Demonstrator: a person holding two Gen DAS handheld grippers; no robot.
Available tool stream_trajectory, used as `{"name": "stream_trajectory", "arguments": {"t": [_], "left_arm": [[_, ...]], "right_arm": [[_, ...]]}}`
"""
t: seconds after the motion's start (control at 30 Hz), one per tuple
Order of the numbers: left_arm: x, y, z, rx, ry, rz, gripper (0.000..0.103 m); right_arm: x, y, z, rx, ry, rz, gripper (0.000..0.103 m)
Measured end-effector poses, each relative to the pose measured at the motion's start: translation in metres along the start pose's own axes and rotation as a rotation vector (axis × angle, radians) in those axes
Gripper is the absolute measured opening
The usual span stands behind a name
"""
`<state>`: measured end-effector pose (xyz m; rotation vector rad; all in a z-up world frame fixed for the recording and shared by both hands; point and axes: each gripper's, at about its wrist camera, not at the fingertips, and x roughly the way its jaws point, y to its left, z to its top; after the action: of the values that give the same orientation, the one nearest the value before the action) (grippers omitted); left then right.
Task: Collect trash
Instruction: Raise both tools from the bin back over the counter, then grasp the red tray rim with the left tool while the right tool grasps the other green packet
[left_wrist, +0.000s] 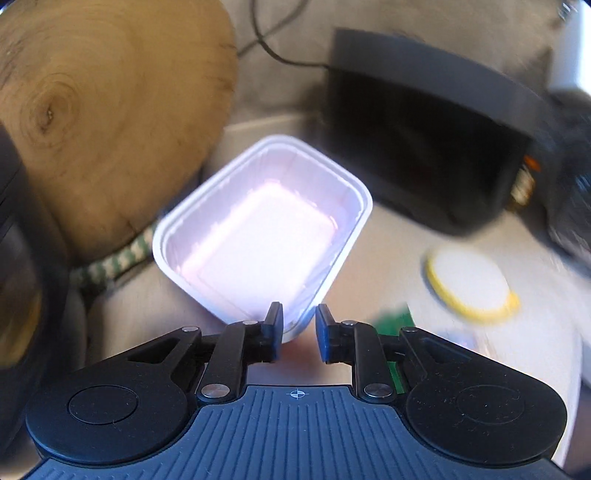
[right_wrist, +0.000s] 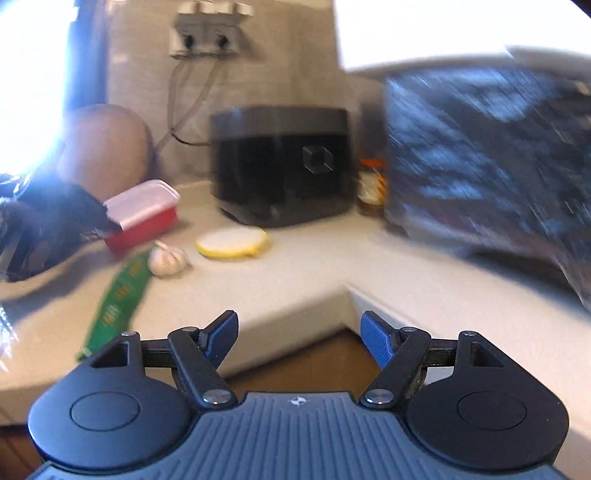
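Observation:
My left gripper (left_wrist: 298, 332) is shut on the near corner of an empty plastic tub (left_wrist: 264, 229), white inside and red outside, and holds it above the counter. The same tub (right_wrist: 142, 212) shows at the left in the right wrist view, with the left gripper's dark body on it. My right gripper (right_wrist: 298, 338) is open and empty over the counter's inner corner. A yellow-rimmed round lid (right_wrist: 232, 242) lies on the white counter (right_wrist: 295, 273), also seen in the left wrist view (left_wrist: 471, 286). A green wrapper (right_wrist: 120, 304) lies at the left. A black trash bag (right_wrist: 491, 158) hangs at the right.
A garlic bulb (right_wrist: 167, 258) sits beside the green wrapper. A black appliance (right_wrist: 280, 166) stands at the back, with a small jar (right_wrist: 371, 186) to its right. A round wooden board (left_wrist: 110, 110) leans against the wall. Cables run to wall sockets (right_wrist: 207, 33).

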<state>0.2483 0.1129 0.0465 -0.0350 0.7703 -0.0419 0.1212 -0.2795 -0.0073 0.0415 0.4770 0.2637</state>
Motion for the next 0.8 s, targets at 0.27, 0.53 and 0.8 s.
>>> {"name": "stream_trajectory", "arguments": {"t": [0.27,0.53,0.8], "left_arm": [[-0.073,-0.012,-0.061,0.149,0.086,-0.126,0.022],[-0.095,0.019,-0.040,0.109,-0.080,-0.033,0.025],[-0.039,0.038,0.009,0.068,-0.134,0.142,0.025]], "right_arm": [[0.021,0.070,0.023,-0.076,0.009,0.157,0.074],[0.031,0.107,0.028,-0.109,0.031,0.188,0.074],[0.027,0.108,0.023,-0.139,0.051,0.170,0.074]]}}
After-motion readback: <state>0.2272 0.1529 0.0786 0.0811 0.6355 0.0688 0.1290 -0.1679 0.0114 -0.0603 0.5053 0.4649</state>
